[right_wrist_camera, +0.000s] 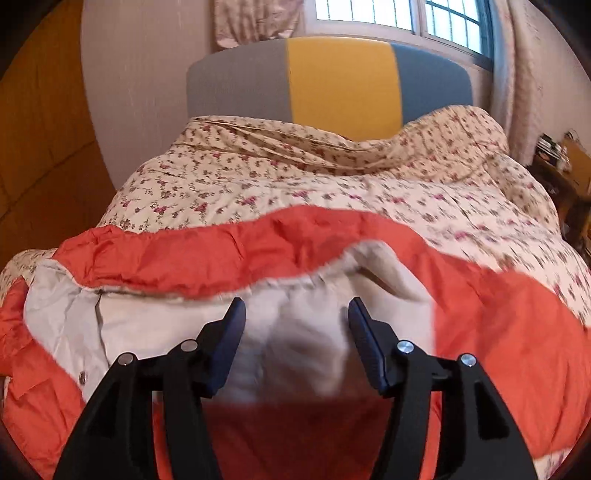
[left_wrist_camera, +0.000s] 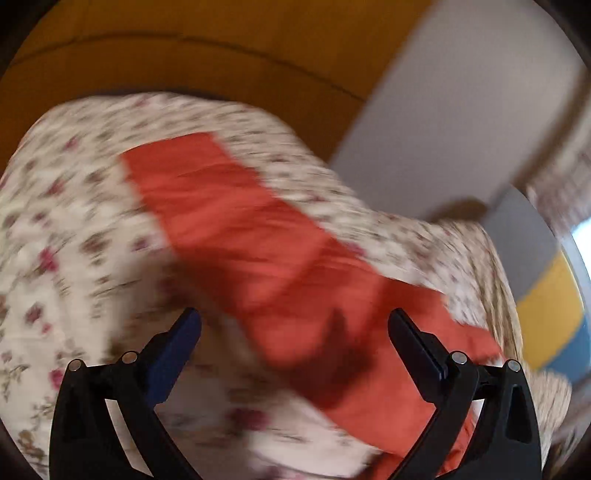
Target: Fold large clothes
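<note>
An orange-red jacket with a pale grey lining lies on a floral bed cover. In the left wrist view a long orange part of the jacket stretches diagonally across the cover; the view is blurred. My left gripper is open and empty just above the orange cloth. In the right wrist view the jacket lies opened with its grey lining showing. My right gripper is open over the lining, and a fold of lining sits between the fingers without being pinched.
The bed cover fills the bed up to a grey, yellow and blue headboard. A window with curtains is behind it. A wooden wardrobe stands at the left, and a cluttered wooden stand at the right.
</note>
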Motion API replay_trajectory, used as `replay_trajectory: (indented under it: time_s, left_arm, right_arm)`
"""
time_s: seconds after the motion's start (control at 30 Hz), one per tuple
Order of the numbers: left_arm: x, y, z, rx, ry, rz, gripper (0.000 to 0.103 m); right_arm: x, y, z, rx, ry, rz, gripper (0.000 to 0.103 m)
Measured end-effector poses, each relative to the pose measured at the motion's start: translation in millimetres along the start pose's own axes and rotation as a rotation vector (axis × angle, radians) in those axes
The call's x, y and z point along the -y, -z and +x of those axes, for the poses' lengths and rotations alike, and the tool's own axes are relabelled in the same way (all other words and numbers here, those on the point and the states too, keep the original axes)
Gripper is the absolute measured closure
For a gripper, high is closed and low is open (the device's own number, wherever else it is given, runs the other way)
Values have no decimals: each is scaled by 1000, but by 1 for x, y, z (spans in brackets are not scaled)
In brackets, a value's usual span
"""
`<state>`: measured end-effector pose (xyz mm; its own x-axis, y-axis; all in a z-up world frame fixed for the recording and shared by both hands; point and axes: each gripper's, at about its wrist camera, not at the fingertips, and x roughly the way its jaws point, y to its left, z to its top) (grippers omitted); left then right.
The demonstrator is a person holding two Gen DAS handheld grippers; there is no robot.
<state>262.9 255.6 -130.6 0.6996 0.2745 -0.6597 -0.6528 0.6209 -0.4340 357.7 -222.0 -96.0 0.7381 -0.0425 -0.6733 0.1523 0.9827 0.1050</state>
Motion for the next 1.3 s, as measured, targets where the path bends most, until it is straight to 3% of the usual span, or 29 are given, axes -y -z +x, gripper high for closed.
replay_trajectory:
  time_s: [0.17, 0.27, 0.47, 0.6, 0.83, 0.93, 1.0, 1.1, 1.23, 1.3]
  left_arm:
    - [-29, -7, 6, -42, -25, -100, 3]
    - [-37, -11, 20, -94, 4, -142, 3]
    - [-40, -21, 34, -65, 60, -174, 3]
    - [-49, -26, 39, -27, 101, -256, 3]
    - [-64, -37, 50, -26, 154, -402, 39]
    - [-68, -40, 60, -67, 174, -436, 75]
    - [-72, -39, 60, -76, 196, -467, 84]
    - [-59, -40, 38, 19, 177, -393, 92]
    - [-3, -40, -10, 213, 179, -133, 93]
    - [36, -34, -32, 287, 215, 22, 93]
  right_arm:
    - [8, 23, -23, 25, 57, -8, 44]
    - [19, 39, -11, -43, 59, 38, 42]
    - [21, 41, 2, -95, 50, 45, 35]
    - [16, 41, 5, -95, 61, 25, 33]
    - [14, 42, 6, -92, 58, 27, 33]
    - [14, 42, 6, -91, 57, 28, 33]
    - [14, 42, 6, -91, 59, 27, 33]
    - [15, 42, 6, -91, 58, 27, 33]
    - [15, 42, 6, -91, 56, 28, 33]
    - [15, 43, 6, -90, 54, 31, 33]
